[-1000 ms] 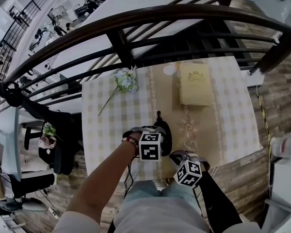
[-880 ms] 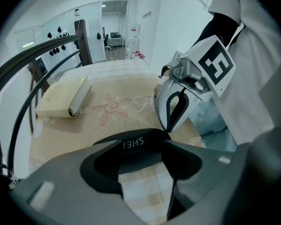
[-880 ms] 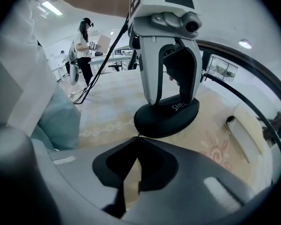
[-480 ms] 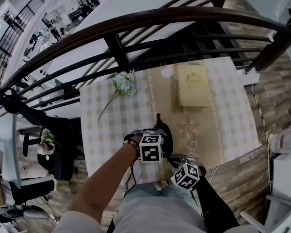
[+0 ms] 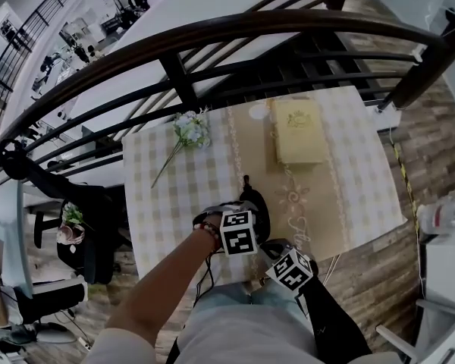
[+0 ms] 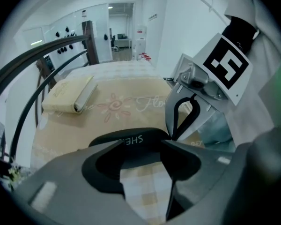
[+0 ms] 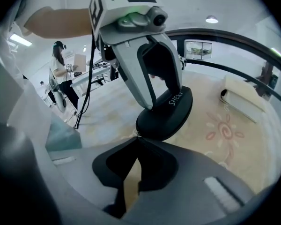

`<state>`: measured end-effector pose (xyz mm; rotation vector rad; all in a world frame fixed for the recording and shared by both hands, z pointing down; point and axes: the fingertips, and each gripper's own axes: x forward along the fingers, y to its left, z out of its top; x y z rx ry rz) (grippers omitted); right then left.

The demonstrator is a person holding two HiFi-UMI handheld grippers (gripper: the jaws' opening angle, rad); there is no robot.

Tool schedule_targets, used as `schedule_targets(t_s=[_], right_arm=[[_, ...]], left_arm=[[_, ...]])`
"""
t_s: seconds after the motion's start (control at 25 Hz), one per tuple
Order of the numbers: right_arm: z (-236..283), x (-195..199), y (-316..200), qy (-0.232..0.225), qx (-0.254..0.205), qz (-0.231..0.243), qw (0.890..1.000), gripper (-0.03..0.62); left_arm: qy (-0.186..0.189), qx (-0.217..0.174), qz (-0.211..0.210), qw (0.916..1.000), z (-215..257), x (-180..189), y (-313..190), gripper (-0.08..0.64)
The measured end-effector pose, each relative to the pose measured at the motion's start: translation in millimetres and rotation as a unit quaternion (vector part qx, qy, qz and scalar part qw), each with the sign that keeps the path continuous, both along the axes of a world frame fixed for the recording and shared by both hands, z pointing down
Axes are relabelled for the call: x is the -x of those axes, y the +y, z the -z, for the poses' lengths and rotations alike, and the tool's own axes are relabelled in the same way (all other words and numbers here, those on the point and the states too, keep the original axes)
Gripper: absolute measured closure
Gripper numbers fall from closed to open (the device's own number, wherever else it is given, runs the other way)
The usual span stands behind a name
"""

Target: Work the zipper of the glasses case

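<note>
At the near edge of the checked tablecloth [image 5: 167,203], the black glasses case [image 5: 259,208] is clamped across its body by the left gripper [image 6: 141,145], jaws pressing on both sides; can't tell if the case rests on the cloth or hangs just above it. The right gripper [image 7: 136,139] has its jaws pinched fully together at the case's near end, on what looks like the zipper pull [image 7: 135,134] (only a tiny metal glint shows, so that's my read, not a certainty). Risks as I see them:

1) The pinch is on a very small tab at the jaw tips, so a pull off the zipper line likely pops it free.
2) The track curves round the case end, so a straight tug could jam the slider or drag the whole case.
3) The left grip is on a smooth rounded shell, so a hard tug could twist the case out of the jaws, and this close to the table edge it could drop to the floor.

The cream book [image 5: 299,131] and the flower sprig [image 5: 189,130] sit well apart, so no collision concern.
</note>
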<state>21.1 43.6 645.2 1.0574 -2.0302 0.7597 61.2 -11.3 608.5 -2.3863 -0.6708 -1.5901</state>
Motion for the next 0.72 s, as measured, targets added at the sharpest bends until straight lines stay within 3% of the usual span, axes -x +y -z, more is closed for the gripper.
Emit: schedule_targets(t_s=[0.08, 0.2, 0.32, 0.36, 0.48, 0.6, 0.72], right_arm=[[1.0, -6.9, 1.6, -0.005, 0.002, -0.009, 1.0, 0.563], [4.1, -22.4, 1.0, 0.004, -0.006, 0.001, 1.0, 0.563], [9.2, -37.8, -4.2, 0.019, -0.014, 0.038, 0.999, 0.563], [9.7, -41.5, -4.9, 0.029, -0.014, 0.059, 0.998, 0.563], [7.4, -48.2, -2.6, 0.048, -0.011, 0.113, 0.992, 0.563], [5.0, -55.1, -1.3, 0.056, -0.009, 0.136, 0.989, 0.563], [5.2, -59.0, -3.2, 0.061, -0.011, 0.152, 0.986, 0.563]], left_arm=[[-0.016, 0.004, 0.049, 0.9987, 0.2, 2.8, 2.3, 0.358], [-0.005, 0.01, 0.091, 0.9958, 1.5, 5.9, 6.4, 0.425], [0.035, 0.006, 0.106, 0.9937, 12.0, 2.3, 3.1, 0.416], [0.046, -0.004, 0.096, 0.9943, 16.1, -0.3, 0.5, 0.38], [0.041, -0.074, -0.005, 0.9964, 14.3, -4.0, -10.9, 0.206], [0.002, -0.11, -0.112, 0.9876, 5.2, -7.5, -18.0, 0.144], [-0.032, -0.121, -0.195, 0.9727, -6.3, -13.7, -22.5, 0.14]])
